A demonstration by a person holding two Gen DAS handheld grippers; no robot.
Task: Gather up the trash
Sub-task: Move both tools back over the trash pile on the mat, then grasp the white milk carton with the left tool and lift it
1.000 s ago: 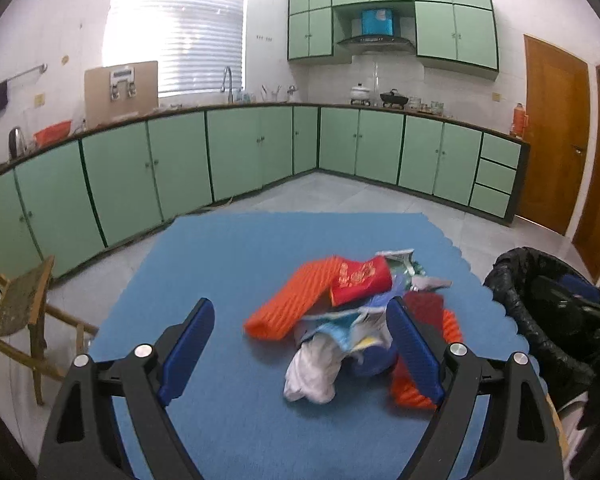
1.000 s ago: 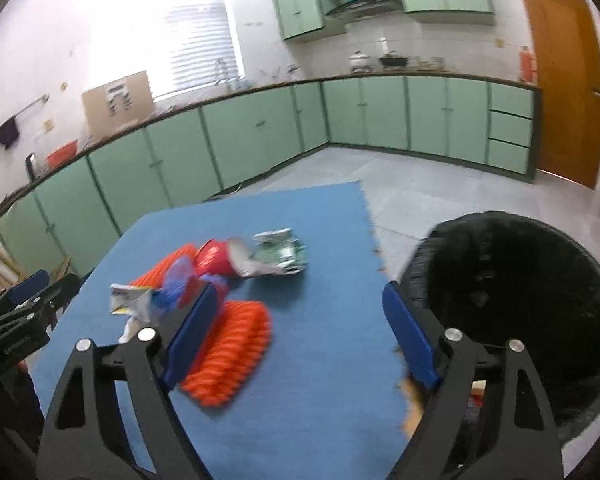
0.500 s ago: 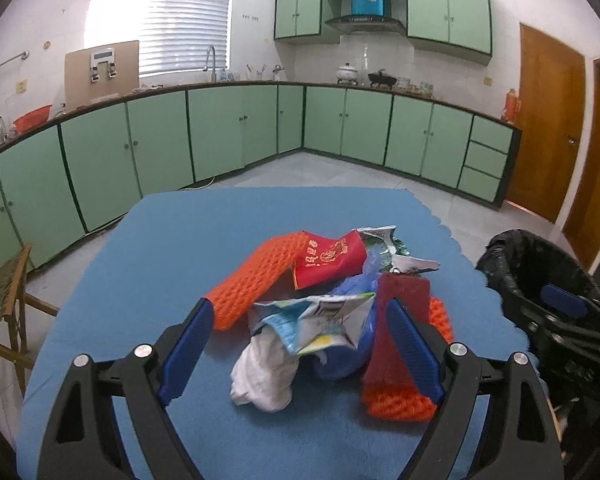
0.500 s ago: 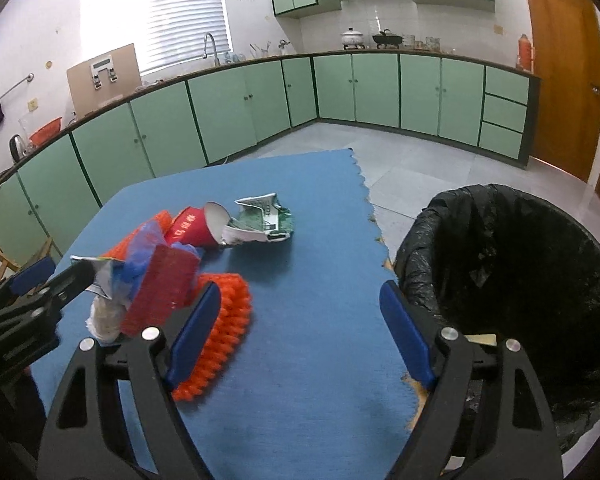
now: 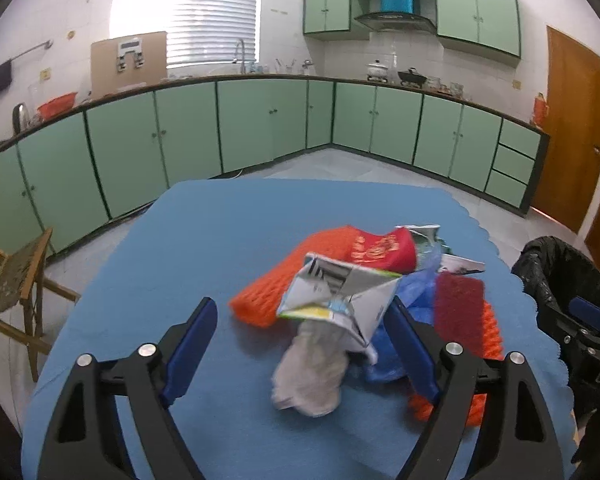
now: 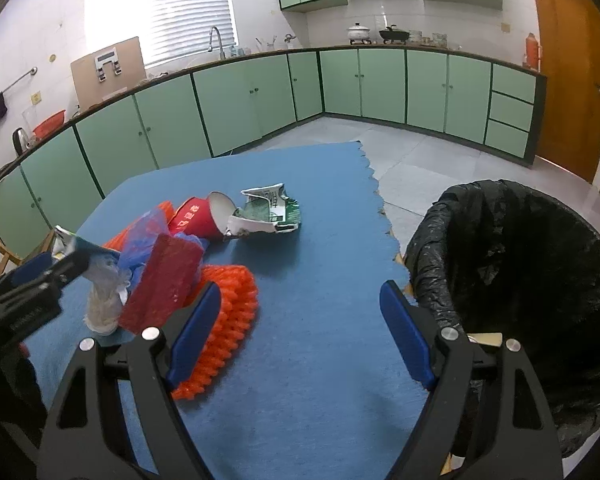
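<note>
The left gripper (image 5: 300,336) has dropped in toward the heap on the blue foam mat (image 5: 204,248), and the crumpled white tissue wad (image 5: 312,368) with the flattened white-and-green carton (image 5: 340,292) above it now sits between its blue fingers (image 5: 190,344), where a second ago the pile lay further ahead. Its jaws are closing slightly, pads not yet pressing on anything. From the right wrist view, the left gripper's black body (image 6: 24,300) now reaches the carton's edge, and the black-lined trash bin (image 6: 520,264) looms larger.
</note>
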